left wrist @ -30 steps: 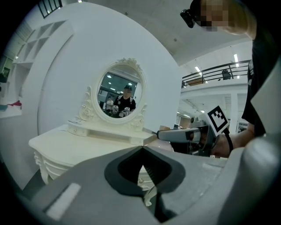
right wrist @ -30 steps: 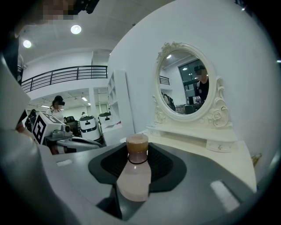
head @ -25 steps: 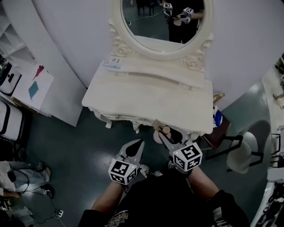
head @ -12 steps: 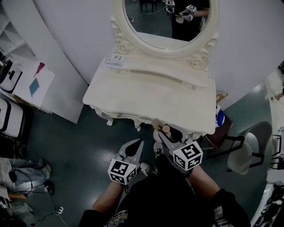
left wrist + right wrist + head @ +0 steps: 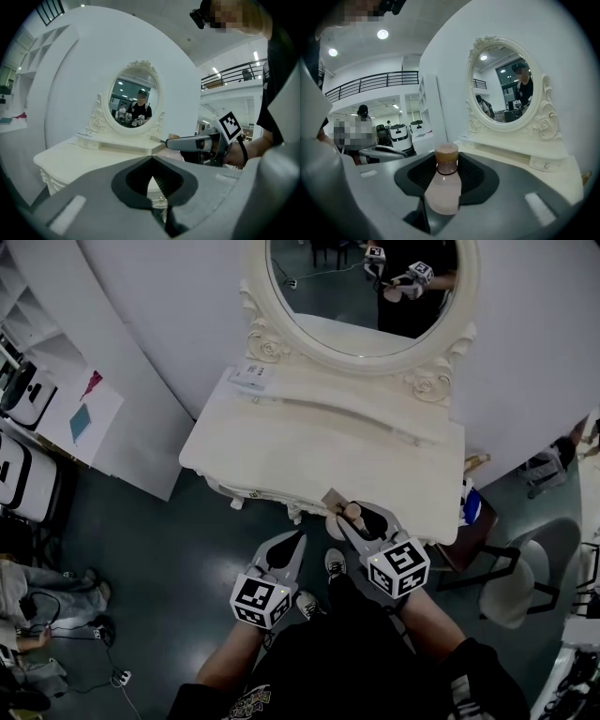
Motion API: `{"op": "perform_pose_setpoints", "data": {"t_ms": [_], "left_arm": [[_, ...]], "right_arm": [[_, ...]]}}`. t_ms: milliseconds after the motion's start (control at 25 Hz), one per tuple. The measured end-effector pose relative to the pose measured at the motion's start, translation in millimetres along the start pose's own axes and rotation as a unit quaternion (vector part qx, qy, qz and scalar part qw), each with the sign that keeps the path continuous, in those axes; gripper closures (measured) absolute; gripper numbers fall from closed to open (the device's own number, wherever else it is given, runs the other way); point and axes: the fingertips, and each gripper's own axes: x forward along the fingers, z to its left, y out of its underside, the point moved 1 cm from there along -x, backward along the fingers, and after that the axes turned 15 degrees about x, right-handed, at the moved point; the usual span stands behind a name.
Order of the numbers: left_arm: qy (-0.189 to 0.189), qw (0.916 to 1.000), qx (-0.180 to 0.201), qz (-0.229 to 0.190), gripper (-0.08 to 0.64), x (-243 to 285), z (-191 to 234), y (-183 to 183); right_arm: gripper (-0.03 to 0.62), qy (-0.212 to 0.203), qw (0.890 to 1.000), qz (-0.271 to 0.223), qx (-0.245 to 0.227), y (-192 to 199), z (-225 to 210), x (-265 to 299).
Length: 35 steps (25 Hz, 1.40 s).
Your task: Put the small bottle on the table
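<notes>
My right gripper (image 5: 361, 519) is shut on a small pale pink bottle (image 5: 443, 187) with a tan cap (image 5: 352, 513). It holds the bottle upright at the front right edge of the cream dressing table (image 5: 309, 442), just over the rim. In the right gripper view the jaws close round the bottle's body. My left gripper (image 5: 286, 547) hangs lower, in front of the table over the floor, shut with nothing between its jaws. The left gripper (image 5: 151, 182) view shows the right gripper (image 5: 187, 142) to its right.
An oval mirror (image 5: 366, 287) in a carved frame stands at the table's back. A small white box (image 5: 251, 379) lies at the back left. A chair (image 5: 511, 573) stands to the right, white shelving (image 5: 37, 399) and paper sheets to the left. Dark green floor (image 5: 159, 568) surrounds the table.
The view has shifted slightly, with the table now a little lower and further right in frame. Both grippers keep their places and the bottle stays held at the table's front edge.
</notes>
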Motion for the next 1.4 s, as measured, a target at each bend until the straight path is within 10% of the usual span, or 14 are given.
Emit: {"op": "perform_pose_setpoints", "data": {"t_ms": [1400], "left_arm": [[-0.013, 0.9998, 0.002, 0.015, 0.560, 121.6, 37.3, -19.1]], "right_arm": [[0.423, -0.012, 1.000, 0.017, -0.004, -54.9, -108.3, 60.0]]}}
